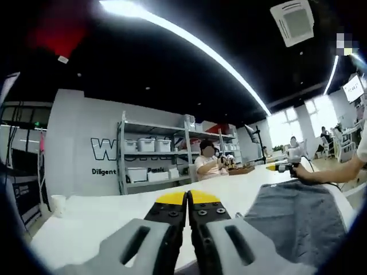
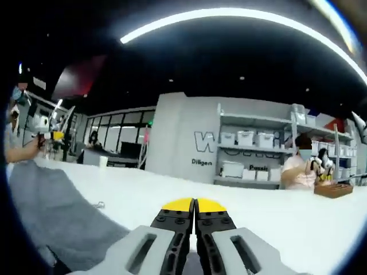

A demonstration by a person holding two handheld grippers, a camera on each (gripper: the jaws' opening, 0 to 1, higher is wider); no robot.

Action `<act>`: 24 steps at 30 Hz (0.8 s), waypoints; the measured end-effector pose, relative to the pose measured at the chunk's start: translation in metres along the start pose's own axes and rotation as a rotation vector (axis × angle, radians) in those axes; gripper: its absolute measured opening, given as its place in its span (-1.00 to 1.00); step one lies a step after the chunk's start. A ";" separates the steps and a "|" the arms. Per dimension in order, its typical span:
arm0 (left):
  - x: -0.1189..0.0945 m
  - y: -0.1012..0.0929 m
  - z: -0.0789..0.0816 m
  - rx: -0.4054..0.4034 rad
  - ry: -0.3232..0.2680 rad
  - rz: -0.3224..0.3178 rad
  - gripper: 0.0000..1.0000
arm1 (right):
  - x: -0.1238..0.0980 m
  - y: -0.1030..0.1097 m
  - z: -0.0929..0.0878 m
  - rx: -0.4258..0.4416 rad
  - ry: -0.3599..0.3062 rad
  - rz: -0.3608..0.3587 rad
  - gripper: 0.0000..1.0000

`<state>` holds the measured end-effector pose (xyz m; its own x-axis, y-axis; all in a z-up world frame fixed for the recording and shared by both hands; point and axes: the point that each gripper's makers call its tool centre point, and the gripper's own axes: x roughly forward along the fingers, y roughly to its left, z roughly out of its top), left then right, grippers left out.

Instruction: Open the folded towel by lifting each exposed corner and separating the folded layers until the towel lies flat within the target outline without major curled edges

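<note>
The grey towel lies on the white table at the lower right of the left gripper view, and at the lower left of the right gripper view. The left gripper and right gripper both sit bottom centre, yellow-tipped jaws pressed together, holding nothing. A paper cup stands at the left; a shelving rack of storage bins lines the grey wall behind a seated person.

**A workshop hall under a black ceiling**

Long light strips arc across the dark ceiling, beside a square ceiling vent. Behind the white desk, a grey wall carries dark lettering, and metal shelving holds white bins. A seated person works at the desk's far edge. Bright windows glow beyond.
</note>
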<state>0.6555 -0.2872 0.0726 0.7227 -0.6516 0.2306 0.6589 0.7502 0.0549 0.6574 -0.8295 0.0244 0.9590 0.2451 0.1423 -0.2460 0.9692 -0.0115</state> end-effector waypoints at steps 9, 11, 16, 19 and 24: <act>0.004 0.003 -0.034 0.027 0.126 0.042 -0.99 | -0.004 -0.006 -0.014 0.025 0.038 -0.011 -1.00; 0.007 -0.004 -0.044 0.070 0.159 0.025 -0.99 | -0.004 -0.009 -0.019 0.045 0.050 -0.016 -1.00; 0.006 0.002 -0.075 0.111 0.325 0.066 -0.99 | -0.002 -0.018 -0.033 0.069 0.105 -0.037 -1.00; 0.003 0.006 -0.094 0.067 0.408 0.076 -0.99 | -0.003 -0.021 -0.051 0.042 0.195 -0.058 -1.00; -0.003 0.013 -0.114 0.005 0.498 0.087 -0.99 | -0.003 -0.021 -0.067 -0.002 0.267 -0.071 -1.00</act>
<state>0.6862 -0.2886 -0.0381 0.7874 -0.5603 -0.2570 0.5918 0.8038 0.0608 0.6688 -0.8489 -0.0425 0.9771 0.1738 -0.1229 -0.1766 0.9842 -0.0123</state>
